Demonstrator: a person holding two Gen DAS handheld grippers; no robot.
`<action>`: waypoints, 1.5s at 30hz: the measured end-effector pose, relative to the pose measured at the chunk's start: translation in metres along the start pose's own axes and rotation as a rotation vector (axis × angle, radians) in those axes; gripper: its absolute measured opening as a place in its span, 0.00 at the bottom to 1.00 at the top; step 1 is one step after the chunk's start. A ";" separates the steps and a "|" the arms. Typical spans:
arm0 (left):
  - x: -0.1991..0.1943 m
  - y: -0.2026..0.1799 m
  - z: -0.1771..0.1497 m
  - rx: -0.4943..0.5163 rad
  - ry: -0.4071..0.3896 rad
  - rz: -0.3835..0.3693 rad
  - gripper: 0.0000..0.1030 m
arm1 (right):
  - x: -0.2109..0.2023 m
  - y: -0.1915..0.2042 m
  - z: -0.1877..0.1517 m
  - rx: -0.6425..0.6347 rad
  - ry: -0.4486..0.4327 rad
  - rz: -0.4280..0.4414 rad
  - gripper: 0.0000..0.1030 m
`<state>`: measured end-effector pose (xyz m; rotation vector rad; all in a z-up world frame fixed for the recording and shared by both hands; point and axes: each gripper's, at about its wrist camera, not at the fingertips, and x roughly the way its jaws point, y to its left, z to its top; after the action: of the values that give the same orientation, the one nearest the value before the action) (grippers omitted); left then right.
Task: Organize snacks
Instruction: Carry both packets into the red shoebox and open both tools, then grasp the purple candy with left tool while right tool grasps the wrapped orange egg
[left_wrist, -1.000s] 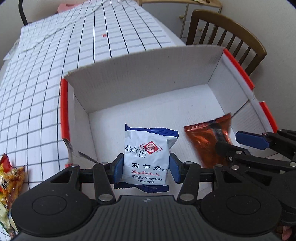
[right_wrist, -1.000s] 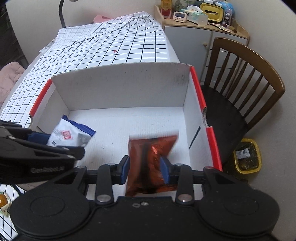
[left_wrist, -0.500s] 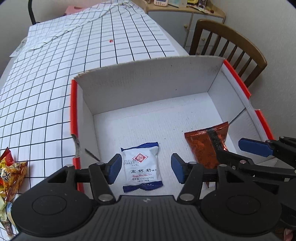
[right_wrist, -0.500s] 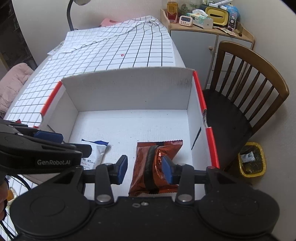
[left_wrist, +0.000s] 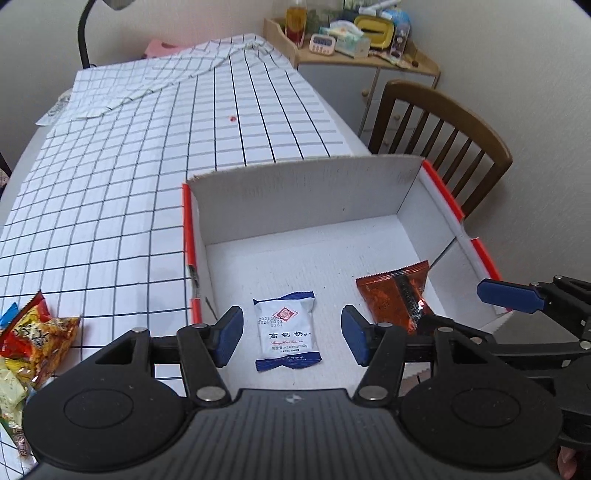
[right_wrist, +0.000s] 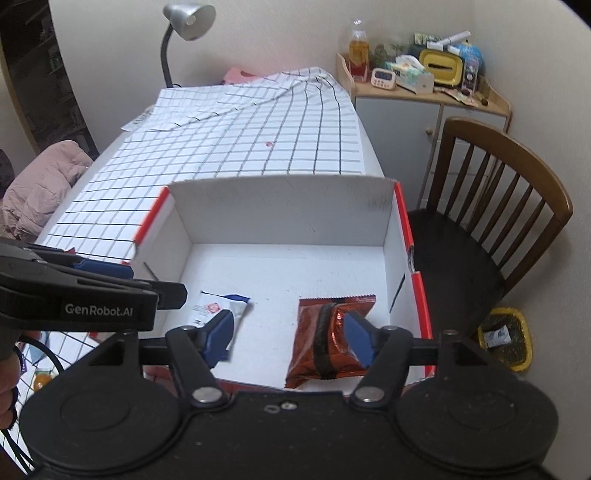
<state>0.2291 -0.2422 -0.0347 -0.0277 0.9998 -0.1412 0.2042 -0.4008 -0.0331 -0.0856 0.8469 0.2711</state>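
Note:
A white cardboard box (left_wrist: 306, 192) with red rims stands on the checked table; it also shows in the right wrist view (right_wrist: 280, 203). A white and blue snack packet (left_wrist: 287, 334) lies flat on the box floor at the near left, also in the right wrist view (right_wrist: 218, 304). An orange-red snack packet (left_wrist: 397, 293) lies at the near right, also in the right wrist view (right_wrist: 328, 338). My left gripper (left_wrist: 291, 338) is open and empty, above the white packet. My right gripper (right_wrist: 290, 338) is open and empty, above the orange packet.
Several loose snack packets (left_wrist: 29, 343) lie on the checked tablecloth (left_wrist: 129, 166) left of the box. A wooden chair (right_wrist: 495, 206) stands right of the table, with a yellow bin (right_wrist: 506, 338) beside it. A cluttered cabinet (right_wrist: 421, 88) and a desk lamp (right_wrist: 184, 22) stand at the back.
Both grippers opened and let go of their packets, which now lie on the box floor. Both grippers then rose and drew back from the box.

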 end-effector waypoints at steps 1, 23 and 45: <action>-0.005 0.002 -0.001 -0.002 -0.009 -0.001 0.56 | -0.003 0.002 0.000 -0.002 -0.007 0.002 0.66; -0.106 0.124 -0.053 -0.094 -0.179 -0.019 0.72 | -0.056 0.120 -0.009 -0.085 -0.152 0.114 0.98; -0.089 0.301 -0.148 -0.142 -0.022 0.077 0.75 | 0.015 0.268 -0.078 -0.117 0.003 0.138 0.99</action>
<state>0.0890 0.0733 -0.0671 -0.1203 0.9864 0.0011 0.0843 -0.1540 -0.0869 -0.1371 0.8406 0.4510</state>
